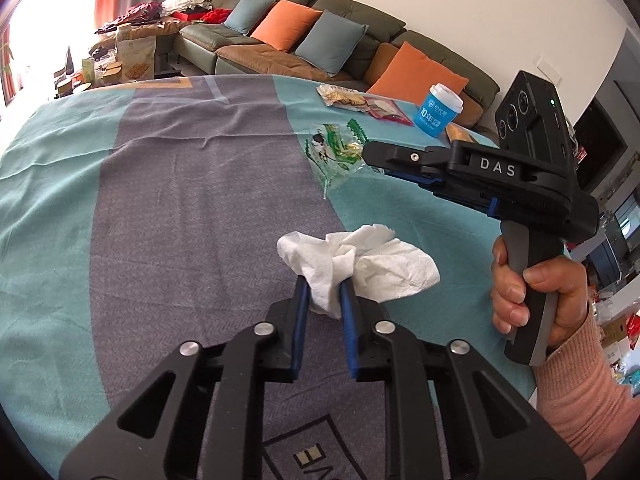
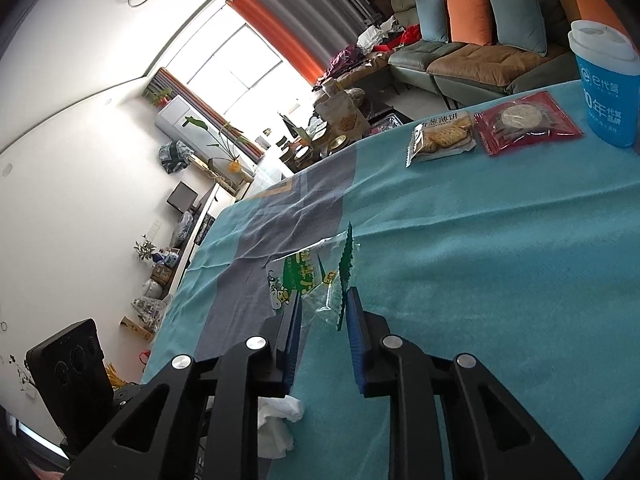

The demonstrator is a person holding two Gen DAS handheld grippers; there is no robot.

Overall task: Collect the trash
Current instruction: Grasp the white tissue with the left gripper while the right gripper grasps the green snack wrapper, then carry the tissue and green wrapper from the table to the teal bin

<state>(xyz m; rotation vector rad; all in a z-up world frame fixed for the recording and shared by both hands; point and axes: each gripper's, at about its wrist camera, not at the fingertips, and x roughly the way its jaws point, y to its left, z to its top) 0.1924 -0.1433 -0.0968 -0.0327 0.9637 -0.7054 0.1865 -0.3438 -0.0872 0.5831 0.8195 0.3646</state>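
Your left gripper (image 1: 325,294) fingers pinch tissue (image 1: 360,270) edge only; may slip. Right gripper (image 2: 324,304) fingers nearly closed on thin wrapper (image 2: 310,280); may snag worktop (image 2: 480,240) cloth.

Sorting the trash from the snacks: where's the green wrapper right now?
The green wrapper lies on the tablecloth between the right hand-held gripper fingers, nearer than the cracker packet and blue cup.
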